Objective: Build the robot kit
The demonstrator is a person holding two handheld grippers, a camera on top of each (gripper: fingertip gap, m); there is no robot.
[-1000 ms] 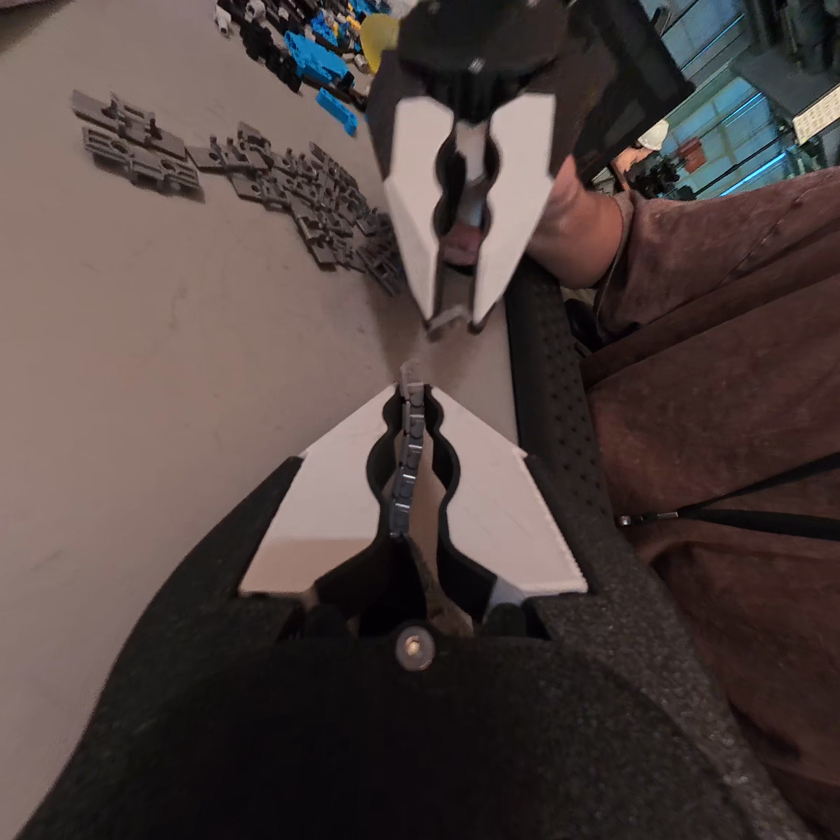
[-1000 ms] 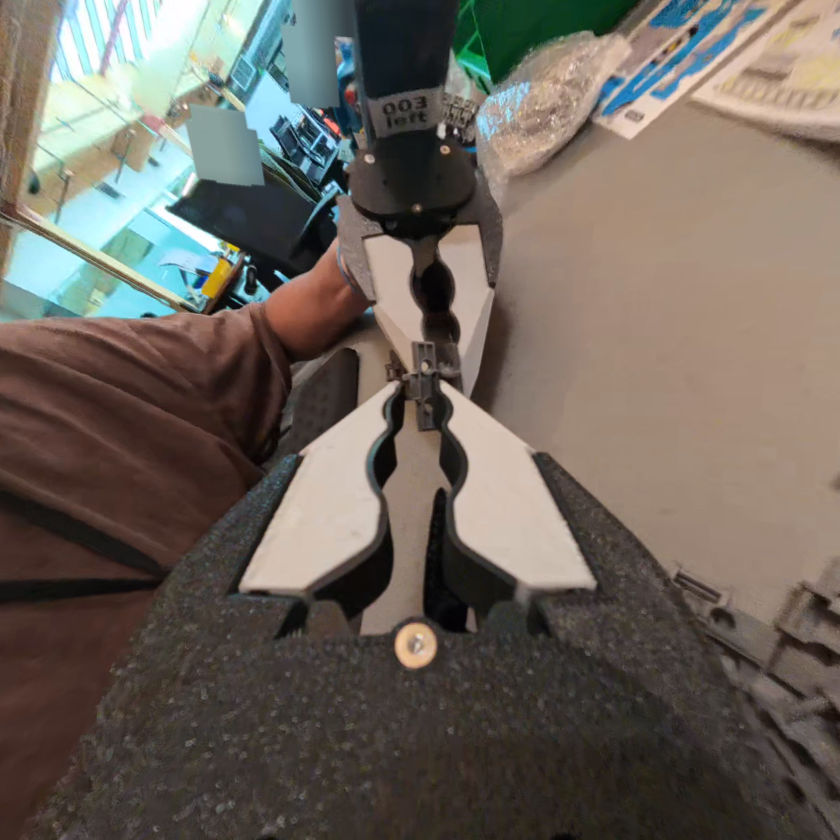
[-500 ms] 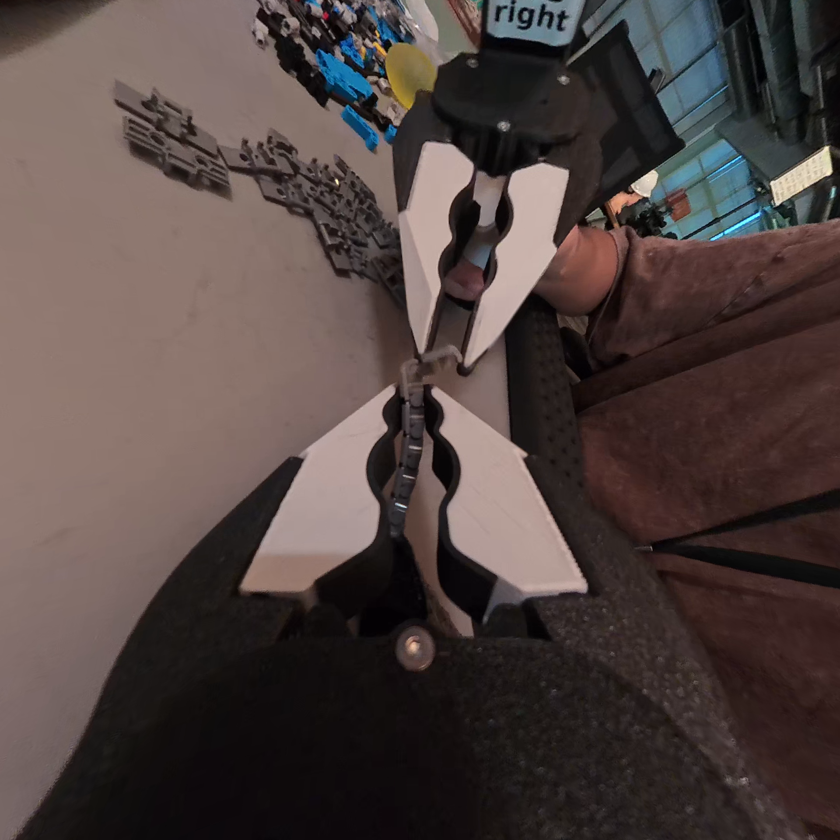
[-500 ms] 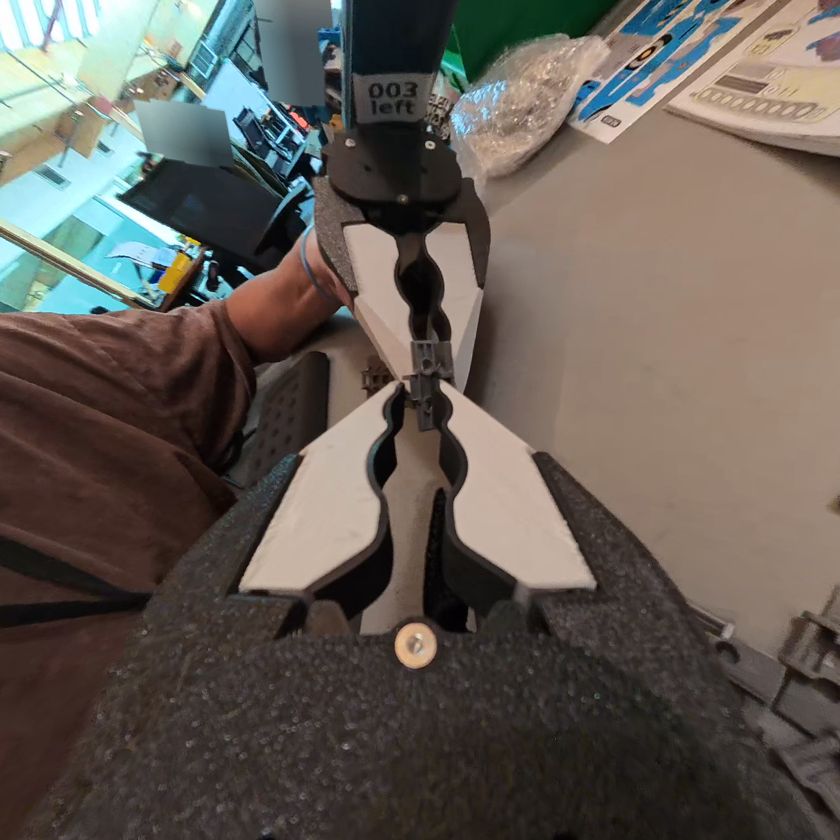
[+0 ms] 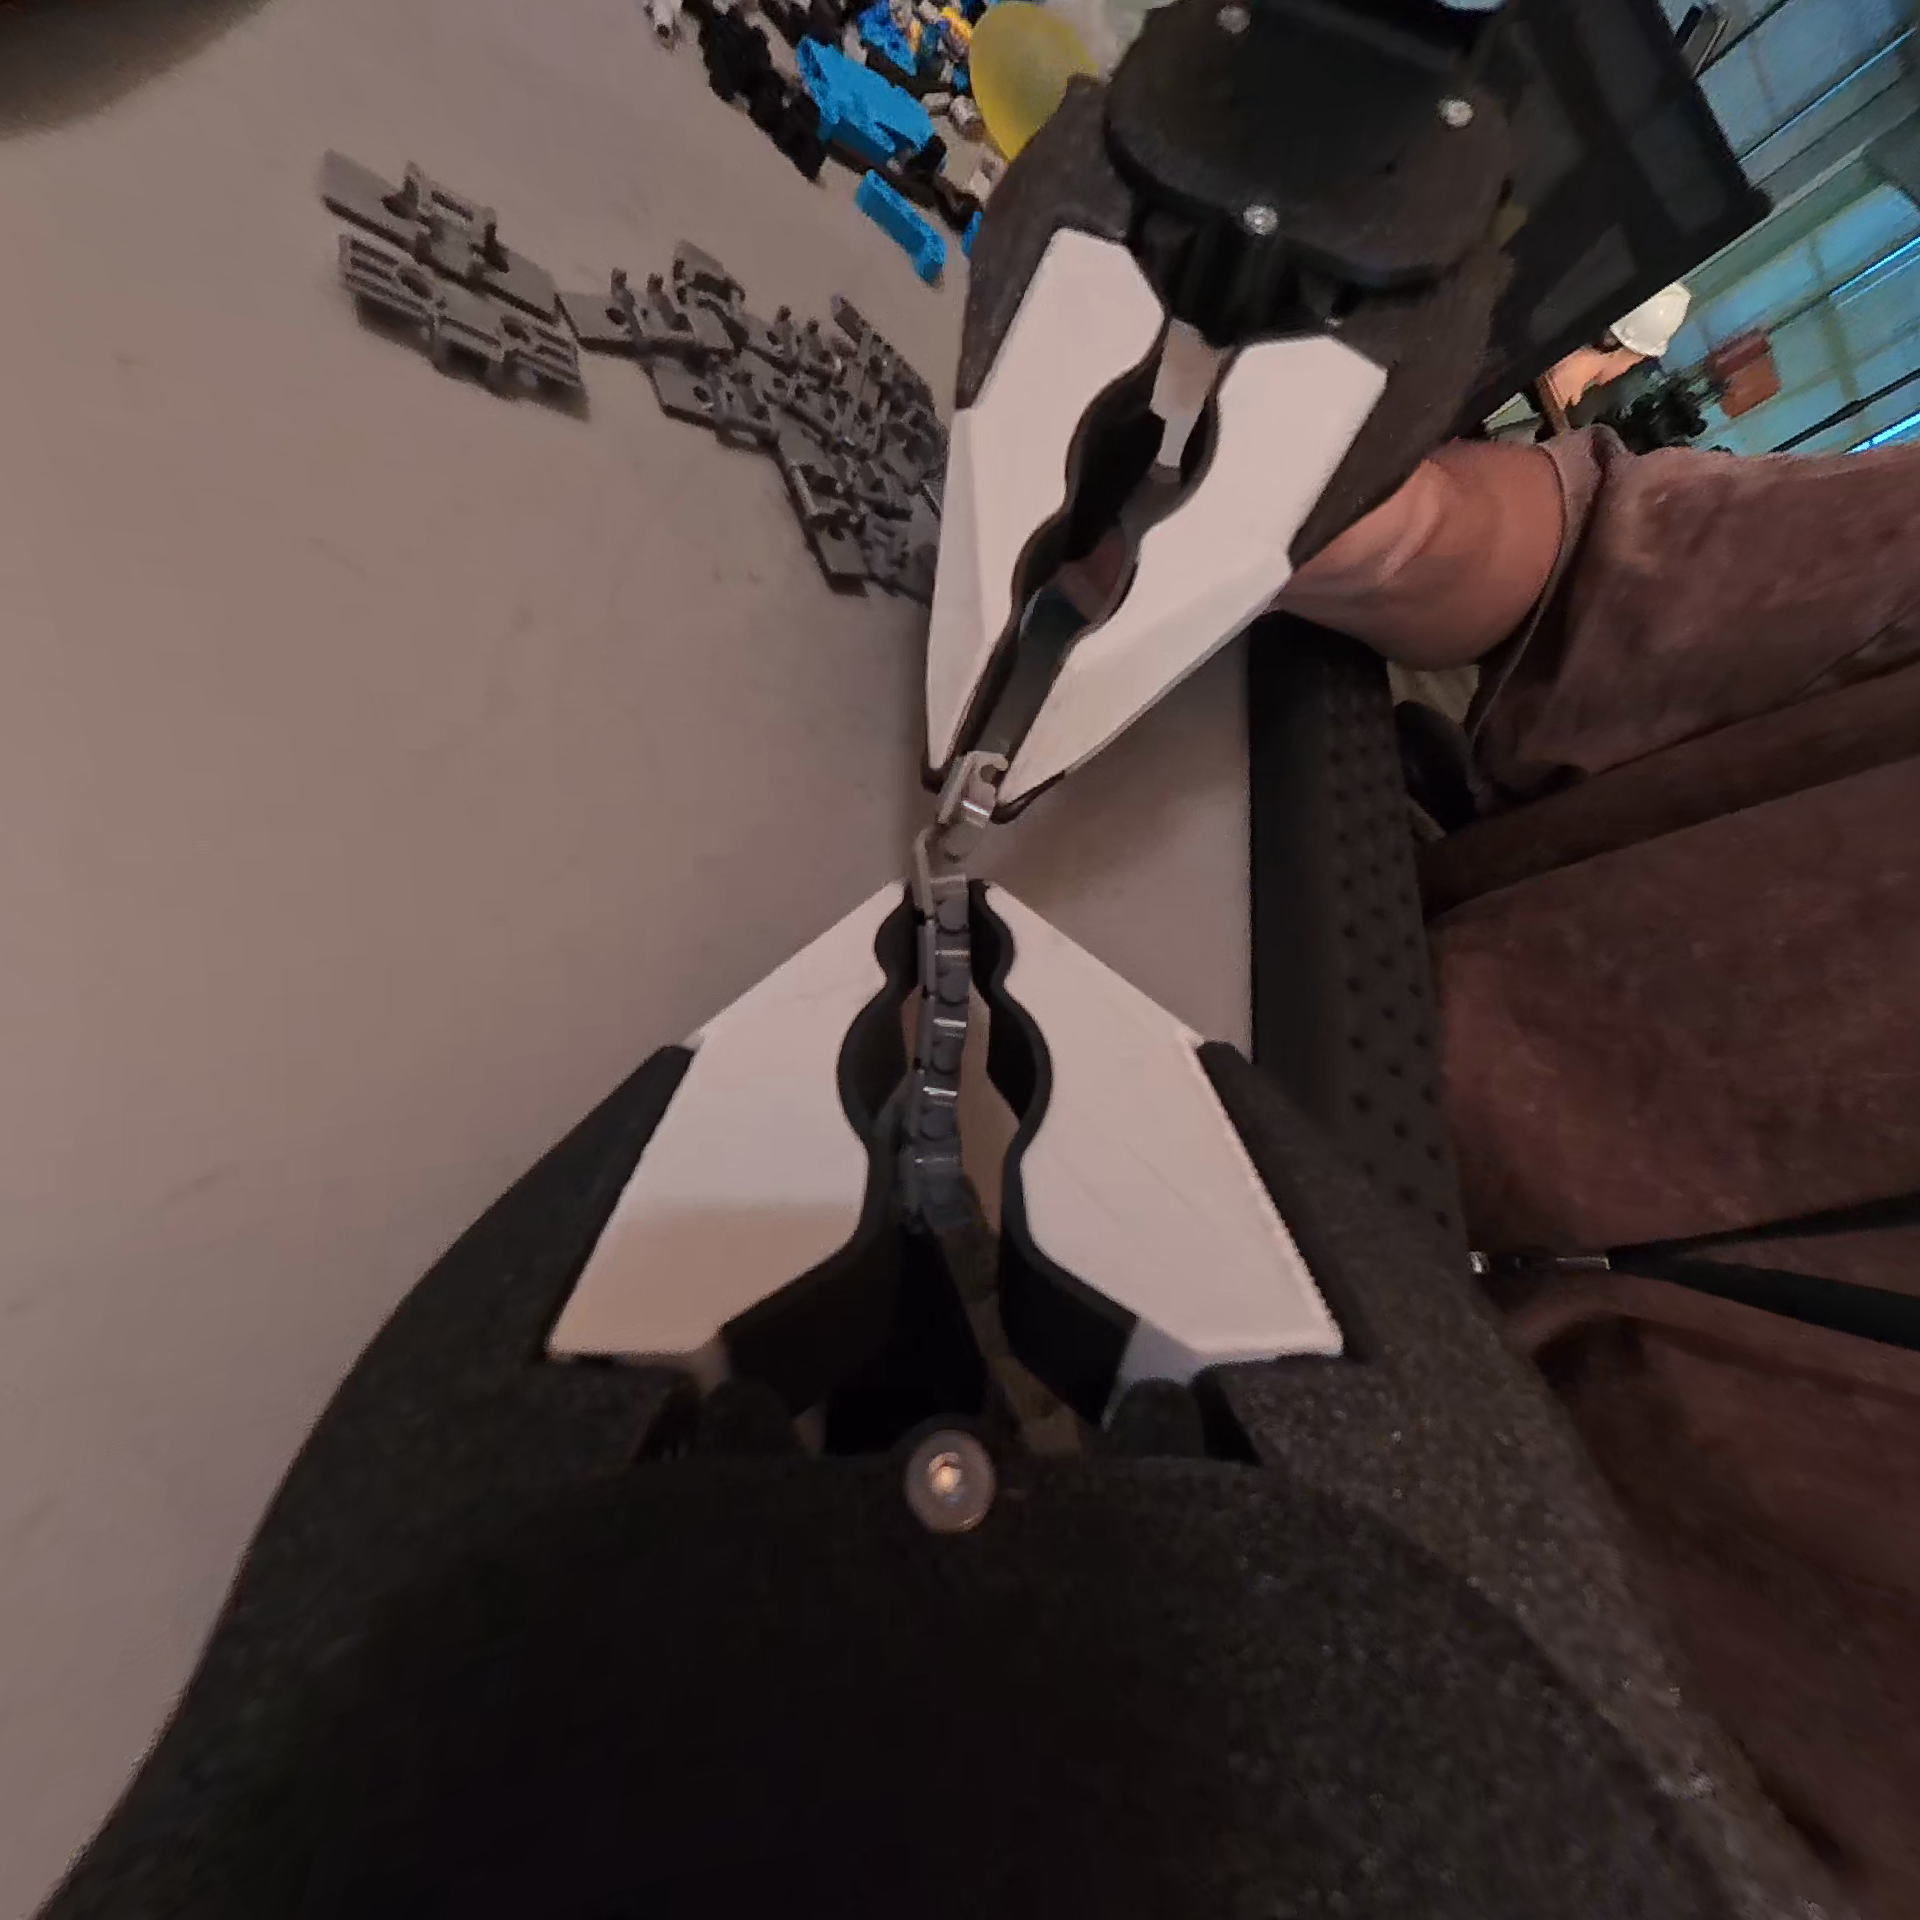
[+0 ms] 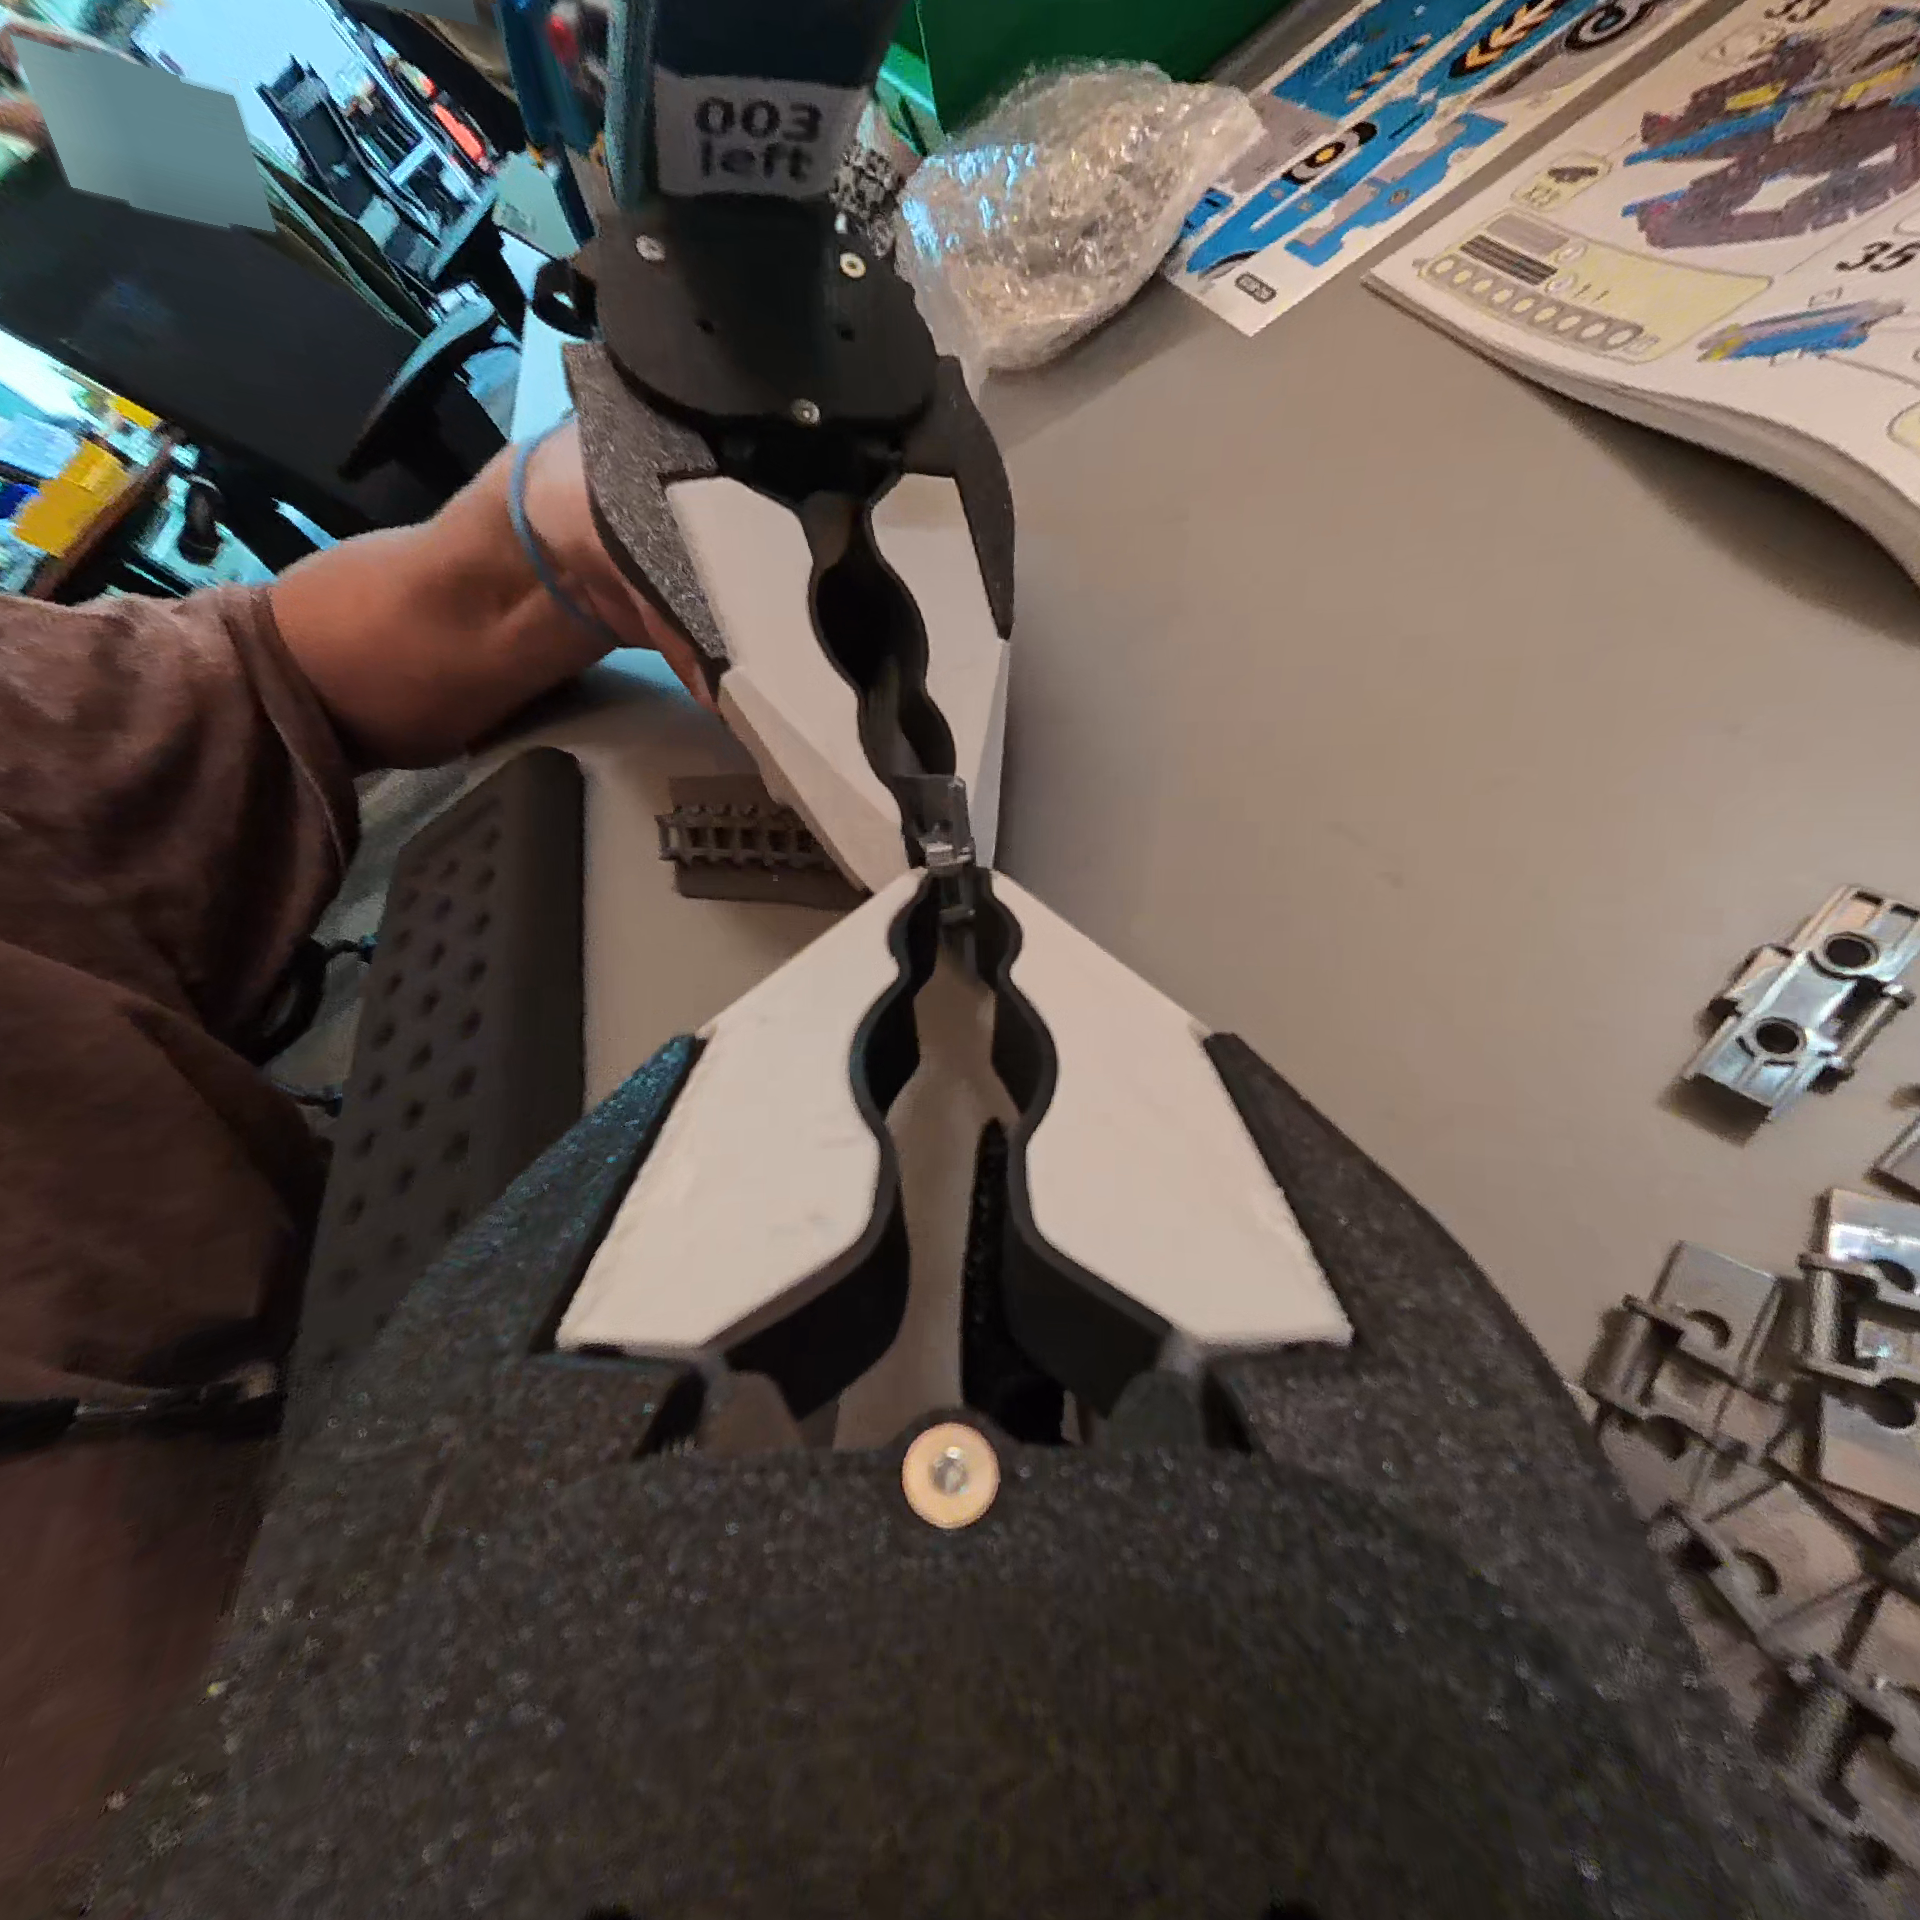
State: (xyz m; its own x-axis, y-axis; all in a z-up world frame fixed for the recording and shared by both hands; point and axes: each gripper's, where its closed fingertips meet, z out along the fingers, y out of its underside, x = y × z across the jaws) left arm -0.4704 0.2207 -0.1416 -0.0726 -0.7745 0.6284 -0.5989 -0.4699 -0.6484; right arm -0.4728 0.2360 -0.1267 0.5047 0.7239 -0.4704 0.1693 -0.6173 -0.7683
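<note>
My left gripper [image 5: 943, 885] is shut on a grey chain of track links [image 5: 940, 1049] that runs back between its fingers. Its end link sticks out past the tips. My right gripper [image 5: 971, 774] faces it tip to tip, shut on a single grey link [image 5: 966, 805] that touches the chain's end link. In the right wrist view, my right gripper [image 6: 954, 883] pinches that link [image 6: 958, 906], and the left gripper [image 6: 943, 831] comes down from above with the chain end [image 6: 940, 816] against it. Both are held just above the grey table [image 6: 1403, 675].
A pile of loose grey links [image 5: 821, 416] lies on the table and also shows in the right wrist view [image 6: 1818, 1403]. Blue and black parts [image 5: 862, 114] lie farther back. A short assembled track piece [image 6: 743, 831], an open booklet [image 6: 1662, 260] and a bubble-wrap bag [image 6: 1060, 197] are nearby. A black perforated edge [image 5: 1340, 935] borders the table beside a brown sleeve. The tips of both grippers are at nearly the same place.
The two grippers have closed the gap between them. The right gripper's link, apart from the chain end a second ago, now touches it.
</note>
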